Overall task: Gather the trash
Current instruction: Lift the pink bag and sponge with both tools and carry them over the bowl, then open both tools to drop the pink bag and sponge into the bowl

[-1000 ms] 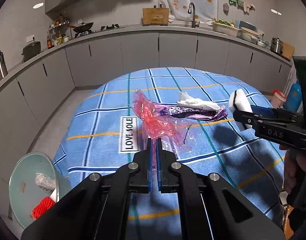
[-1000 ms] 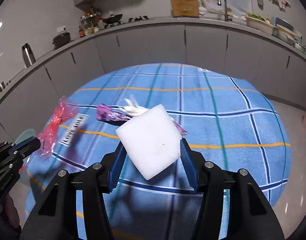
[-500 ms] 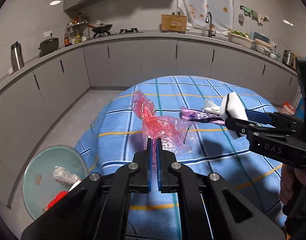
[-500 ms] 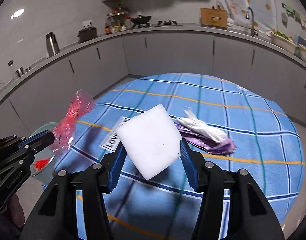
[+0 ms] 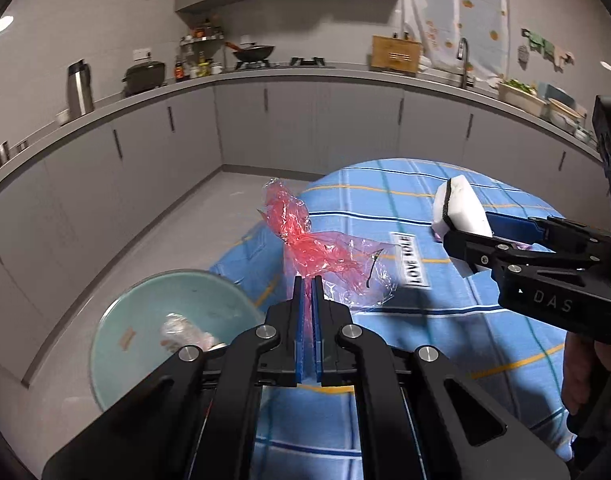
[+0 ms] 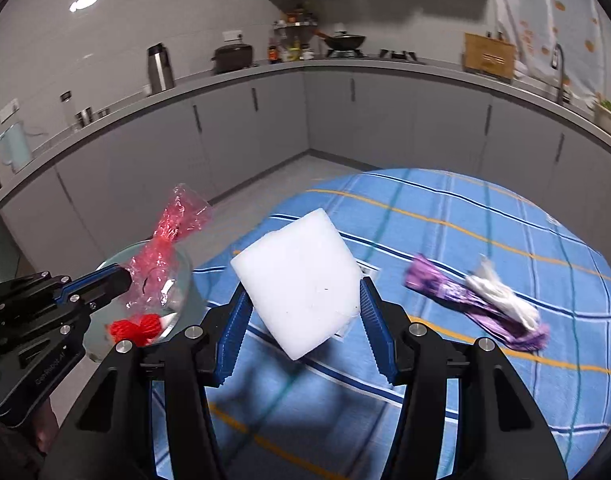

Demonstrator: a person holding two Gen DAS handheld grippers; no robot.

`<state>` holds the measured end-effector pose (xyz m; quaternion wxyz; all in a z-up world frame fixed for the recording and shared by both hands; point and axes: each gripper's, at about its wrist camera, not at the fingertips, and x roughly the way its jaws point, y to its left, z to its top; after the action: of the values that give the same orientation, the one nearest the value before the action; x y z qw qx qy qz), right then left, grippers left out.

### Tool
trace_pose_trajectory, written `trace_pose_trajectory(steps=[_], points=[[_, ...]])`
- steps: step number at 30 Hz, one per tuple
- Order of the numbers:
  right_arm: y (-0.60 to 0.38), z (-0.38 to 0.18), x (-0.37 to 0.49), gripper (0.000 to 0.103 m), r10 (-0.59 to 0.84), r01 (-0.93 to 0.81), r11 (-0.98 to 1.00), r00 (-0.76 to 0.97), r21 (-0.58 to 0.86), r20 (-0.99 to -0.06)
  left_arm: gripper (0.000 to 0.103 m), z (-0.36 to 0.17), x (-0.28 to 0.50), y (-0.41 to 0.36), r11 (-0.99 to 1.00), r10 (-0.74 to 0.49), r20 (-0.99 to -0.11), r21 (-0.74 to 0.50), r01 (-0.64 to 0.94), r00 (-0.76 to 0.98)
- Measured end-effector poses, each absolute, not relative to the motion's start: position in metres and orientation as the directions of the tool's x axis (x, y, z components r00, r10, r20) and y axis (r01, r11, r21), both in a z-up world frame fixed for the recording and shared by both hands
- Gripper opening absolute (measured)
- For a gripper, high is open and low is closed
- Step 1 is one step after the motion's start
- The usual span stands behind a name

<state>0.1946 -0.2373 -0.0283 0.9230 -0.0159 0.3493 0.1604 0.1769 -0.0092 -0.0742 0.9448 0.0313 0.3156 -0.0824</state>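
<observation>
My left gripper (image 5: 308, 280) is shut on a crumpled red and clear plastic wrapper (image 5: 305, 240), held in the air over the table's left edge. It also shows in the right wrist view (image 6: 167, 240), just above the bin. My right gripper (image 6: 301, 300) is shut on a white foam block (image 6: 299, 280), also seen in the left wrist view (image 5: 461, 212), held above the table. A pale green round trash bin (image 5: 153, 300) stands on the floor left of the table, with a clear wrapper and red netting (image 6: 135, 328) inside. A purple wrapper (image 6: 477, 308) with white tissue (image 6: 501, 296) lies on the table.
The round table has a blue plaid cloth (image 5: 425, 320) with a white label (image 5: 409, 260). Grey kitchen cabinets and a counter (image 5: 265, 120) curve around the room behind. Grey floor (image 5: 209, 208) lies between table and cabinets.
Both grippers have swung left with their loads, from over the table toward the bin. The bin now fills more of the left wrist view.
</observation>
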Motion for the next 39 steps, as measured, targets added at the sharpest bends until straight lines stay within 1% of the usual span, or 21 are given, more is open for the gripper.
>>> trace_pose_trajectory(steps=[16,25,34,37,39], points=[[-0.172,-0.023,0.200,0.055,0.363,-0.417,0.906,0.671,0.076,-0.646,0.004,-0.068,0.168,0.043,0.998,-0.047,-0.588,0.006,0.063,0.807],[-0.127,-0.027,0.207,0.055,0.419,-0.495,0.866,0.629,0.078,-0.655,0.004,-0.080,0.165,0.087,0.999,0.035,-0.616,0.011,-0.036,0.787],[-0.084,-0.040,0.216,0.056,0.462,-0.564,0.822,0.571,0.085,-0.679,0.004,-0.093,0.168,0.112,0.997,0.068,-0.641,0.006,-0.083,0.764],[-0.072,-0.048,0.219,0.057,0.475,-0.584,0.807,0.551,0.090,-0.686,0.005,-0.099,0.170,0.118,0.996,0.073,-0.655,0.003,-0.094,0.753],[-0.066,-0.053,0.222,0.060,0.488,-0.594,0.798,0.537,0.102,-0.688,0.007,-0.102,0.172,0.121,0.994,0.081,-0.659,0.001,-0.107,0.748]])
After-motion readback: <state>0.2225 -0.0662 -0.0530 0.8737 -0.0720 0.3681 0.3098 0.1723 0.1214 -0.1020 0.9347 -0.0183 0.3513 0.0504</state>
